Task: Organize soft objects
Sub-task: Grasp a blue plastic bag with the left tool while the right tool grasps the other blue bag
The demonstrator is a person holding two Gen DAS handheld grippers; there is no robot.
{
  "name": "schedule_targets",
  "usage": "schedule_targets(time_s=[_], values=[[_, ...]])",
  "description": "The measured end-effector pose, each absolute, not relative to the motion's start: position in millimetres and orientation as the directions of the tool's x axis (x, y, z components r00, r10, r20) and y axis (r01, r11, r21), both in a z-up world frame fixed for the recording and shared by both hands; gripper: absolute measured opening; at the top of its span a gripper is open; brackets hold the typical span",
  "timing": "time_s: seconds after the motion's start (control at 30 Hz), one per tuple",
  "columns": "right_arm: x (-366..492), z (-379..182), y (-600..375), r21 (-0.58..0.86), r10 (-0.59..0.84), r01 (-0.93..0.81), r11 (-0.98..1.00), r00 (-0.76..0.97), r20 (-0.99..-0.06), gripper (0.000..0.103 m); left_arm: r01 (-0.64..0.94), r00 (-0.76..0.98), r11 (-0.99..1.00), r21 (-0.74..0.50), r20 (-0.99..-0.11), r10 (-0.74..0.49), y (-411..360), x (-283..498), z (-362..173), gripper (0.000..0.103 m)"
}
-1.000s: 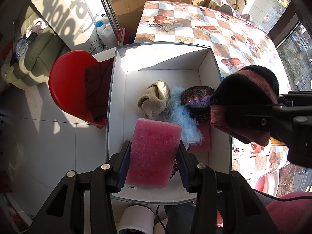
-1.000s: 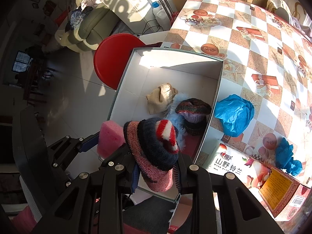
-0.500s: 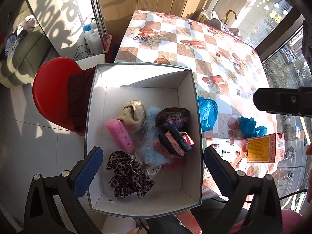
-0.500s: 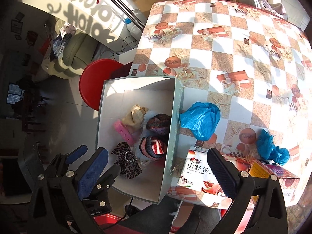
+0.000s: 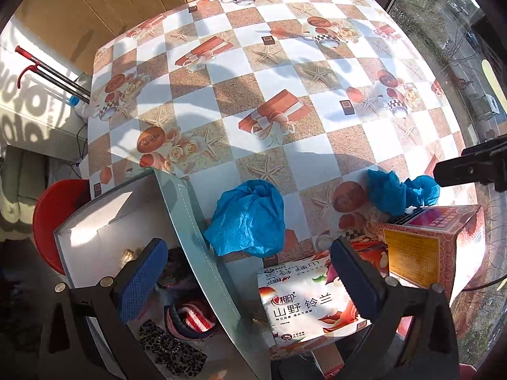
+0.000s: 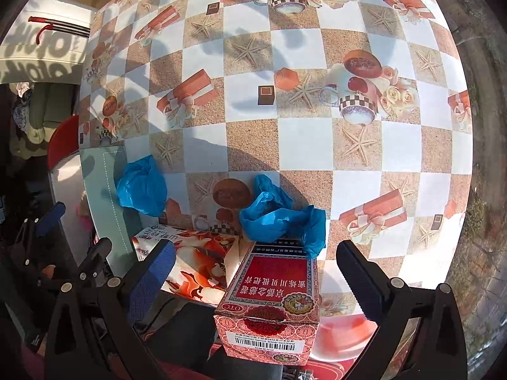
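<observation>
My left gripper [image 5: 250, 281] stands wide open and empty, straddling the grey box's right wall [image 5: 196, 240] and a tissue pack [image 5: 304, 304]. A crumpled blue soft cover [image 5: 247, 218] lies on the checkered table just ahead of it. Inside the box lie a striped knitted hat [image 5: 190, 316] and a leopard-print scrunchie [image 5: 171, 348]. My right gripper [image 6: 256, 281] is also open and empty, hanging over a red carton [image 6: 272, 297]. A second crumpled blue cover [image 6: 282, 218] lies right behind that carton. The first blue cover [image 6: 142, 186] rests against the box wall [image 6: 101, 183].
The tissue pack [image 6: 196, 262] and the red carton [image 5: 434, 247] sit at the table's near edge. A red stool [image 5: 47, 221] stands left of the box. A window runs along the right side. The far tabletop [image 5: 285, 63] carries only its printed pattern.
Both grippers opened and dropped the pink sponge and the knitted hat into the box. Both then swung right, from above the box to over the table's near edge.
</observation>
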State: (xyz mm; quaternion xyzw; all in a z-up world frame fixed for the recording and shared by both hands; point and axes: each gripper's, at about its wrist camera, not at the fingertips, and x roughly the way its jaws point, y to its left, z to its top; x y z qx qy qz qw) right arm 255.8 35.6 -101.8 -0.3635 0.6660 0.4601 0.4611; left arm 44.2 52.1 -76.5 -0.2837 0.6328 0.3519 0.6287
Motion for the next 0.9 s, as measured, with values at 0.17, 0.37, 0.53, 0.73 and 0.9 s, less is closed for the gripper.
schedule_targets(time_s=[0.17,0.37,0.53,0.73,0.9], values=[[265.0,-161.8,46.9,0.299,-0.207,-0.911,0.284,-0.362,-0.909,0.102,-0.740,-0.190,0.652,0.164,-0.981,0.031,59.8,72.4,-128.1,0.103],[251.9,-217.5,58.7,0.326,-0.376,-0.923,0.204,-0.381,-0.845,0.102,-0.766,-0.269,0.618,0.174,-0.961,-0.062,70.5,80.1,-165.9,0.103],[242.7,-246.7,60.2,0.292,-0.487,-0.950,0.112,-0.308,-0.817,0.102,-0.783,-0.322,0.595,0.184,-0.937,-0.134,74.5,80.4,-192.3,0.103],[248.0,-245.8,52.6,0.260,-0.458,-0.963,0.063,-0.260,-0.850,0.102,-0.840,-0.302,0.523,0.144,-0.925,-0.231,76.1,74.4,-214.1,0.103],[283.4,-245.5,29.4,0.028,-0.374,-1.000,0.004,-0.027,-0.927,0.102,-0.858,-0.200,0.512,0.044,-0.946,-0.254,69.5,88.9,-216.6,0.103]])
